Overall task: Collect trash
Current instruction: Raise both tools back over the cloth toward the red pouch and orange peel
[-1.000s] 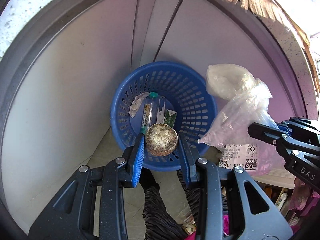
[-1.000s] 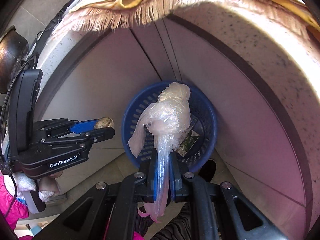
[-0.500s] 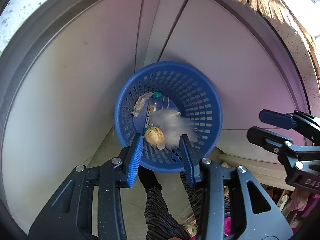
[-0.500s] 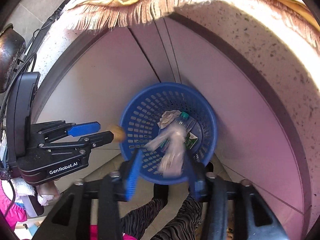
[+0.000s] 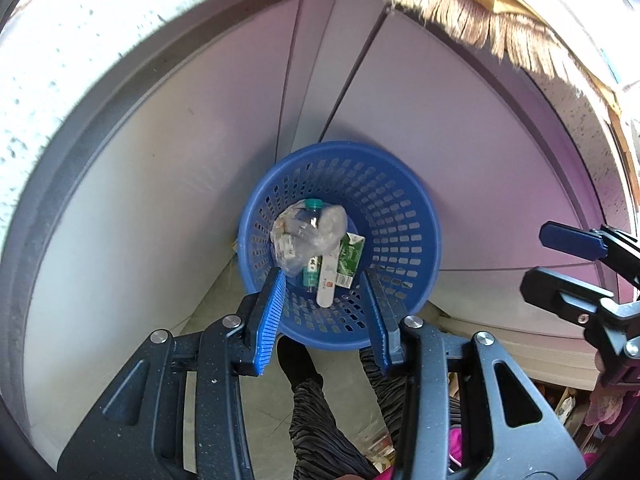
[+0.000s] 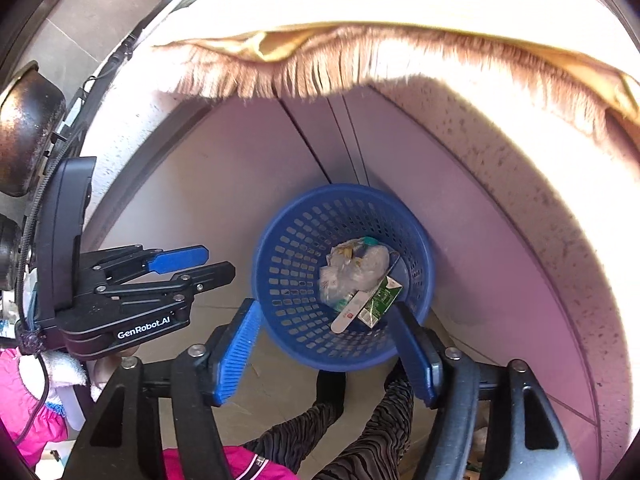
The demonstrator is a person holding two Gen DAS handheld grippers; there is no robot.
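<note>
A blue perforated basket (image 5: pixel 404 216) (image 6: pixel 296 248) stands on the floor in a cabinet corner. Inside lie a crumpled clear plastic bag (image 5: pixel 308 236) (image 6: pixel 356 268), a green carton (image 5: pixel 350 258) (image 6: pixel 382 300), a white stick (image 5: pixel 326 282) (image 6: pixel 348 314) and a bottle with a green cap (image 5: pixel 313 203). My left gripper (image 5: pixel 324 300) (image 6: pixel 192 262) hangs open above the basket with nothing between its fingers. My right gripper (image 6: pixel 326 334) (image 5: pixel 560 264) is also above the basket, its jaws opening and empty.
Pale cabinet doors (image 5: pixel 180 168) meet in a corner behind the basket. A speckled countertop (image 6: pixel 520 148) with a fringed yellow cloth (image 6: pixel 320 60) overhangs it. A person's striped trouser legs (image 6: pixel 360 432) and dark shoe (image 5: pixel 298 364) stand beside the basket. A dark pot (image 6: pixel 28 128) sits at left.
The left gripper let go of the round brown piece and the right let go of the plastic bag. Both fell into the basket. The right jaws spread wide.
</note>
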